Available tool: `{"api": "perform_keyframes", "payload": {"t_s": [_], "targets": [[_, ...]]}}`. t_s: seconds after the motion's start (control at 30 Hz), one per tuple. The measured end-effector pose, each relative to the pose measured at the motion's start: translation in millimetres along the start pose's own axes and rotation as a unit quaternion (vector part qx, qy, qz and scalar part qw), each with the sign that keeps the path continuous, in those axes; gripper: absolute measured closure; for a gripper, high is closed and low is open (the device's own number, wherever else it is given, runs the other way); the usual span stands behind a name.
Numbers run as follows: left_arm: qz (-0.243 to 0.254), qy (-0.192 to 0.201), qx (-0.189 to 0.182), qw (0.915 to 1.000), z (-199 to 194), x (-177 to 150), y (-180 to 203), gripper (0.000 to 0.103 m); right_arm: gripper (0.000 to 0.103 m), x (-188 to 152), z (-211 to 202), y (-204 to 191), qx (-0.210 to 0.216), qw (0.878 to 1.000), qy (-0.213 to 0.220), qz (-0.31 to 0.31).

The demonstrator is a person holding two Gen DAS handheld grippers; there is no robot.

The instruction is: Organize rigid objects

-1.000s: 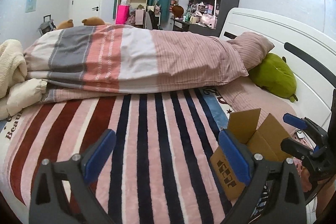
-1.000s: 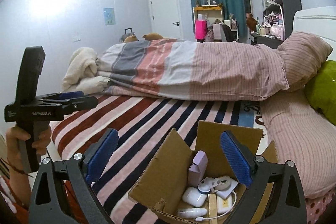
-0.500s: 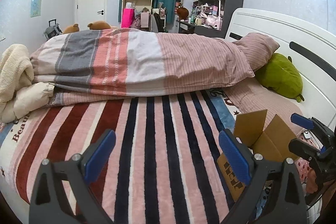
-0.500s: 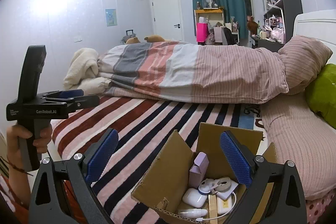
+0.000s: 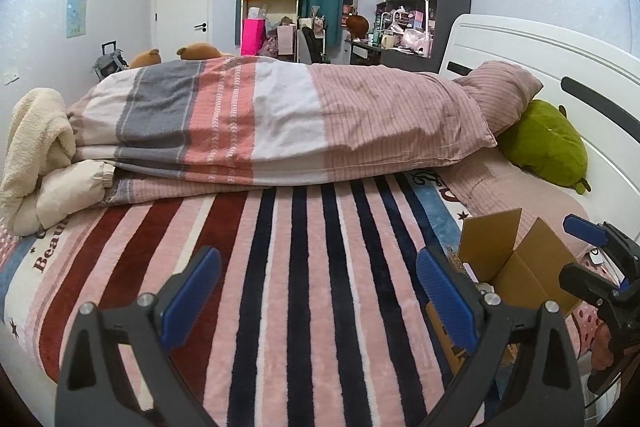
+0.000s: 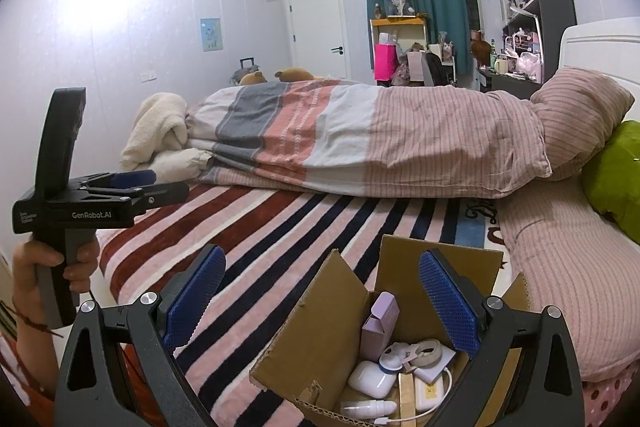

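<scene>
The left tool [image 5: 318, 291] is held level above the striped blanket [image 5: 304, 267] on the bed, its 2 blue pads spread wide with nothing between them. In the right wrist view a hand [image 6: 52, 267] grips this tool's upright handle at the left edge, wrist bent below it. The right tool [image 6: 322, 297] hangs over 1 open cardboard box [image 6: 320, 339] that sits on the blanket near the pillow side; its 2 pads are also wide apart and empty. Inside the box lie 1 lilac carton [image 6: 380, 319] standing against the wall, 1 white earbud case [image 6: 370, 379], 1 tape roll [image 6: 426, 351], 1 small white bottle [image 6: 366, 407] and 1 white cable [image 6: 432, 403]. 1 green cushion [image 5: 544, 143] rests by the headboard.
</scene>
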State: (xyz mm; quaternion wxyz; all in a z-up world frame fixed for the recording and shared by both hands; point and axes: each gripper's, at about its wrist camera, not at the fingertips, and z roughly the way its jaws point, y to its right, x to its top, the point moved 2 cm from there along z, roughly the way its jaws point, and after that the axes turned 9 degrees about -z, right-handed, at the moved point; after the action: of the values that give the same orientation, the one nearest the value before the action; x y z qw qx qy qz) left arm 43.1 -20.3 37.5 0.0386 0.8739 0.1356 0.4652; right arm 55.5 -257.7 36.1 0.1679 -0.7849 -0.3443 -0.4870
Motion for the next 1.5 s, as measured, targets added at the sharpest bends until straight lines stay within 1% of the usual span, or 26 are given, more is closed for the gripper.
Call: {"api": "perform_keyframes", "payload": {"t_s": [0.53,1.5], "targets": [[-0.001,0.002,0.008,1.0,0.7,-0.4,-3.5,0.005,0.005,1.0,1.2,0.5,0.001,1.0,-0.001,0.001],[0.002,0.004,0.005,1.0,-0.7,0.2,-5.1,0.005,0.005,-1.4,0.3,-6.2,-0.008,1.0,-0.001,0.011]]}}
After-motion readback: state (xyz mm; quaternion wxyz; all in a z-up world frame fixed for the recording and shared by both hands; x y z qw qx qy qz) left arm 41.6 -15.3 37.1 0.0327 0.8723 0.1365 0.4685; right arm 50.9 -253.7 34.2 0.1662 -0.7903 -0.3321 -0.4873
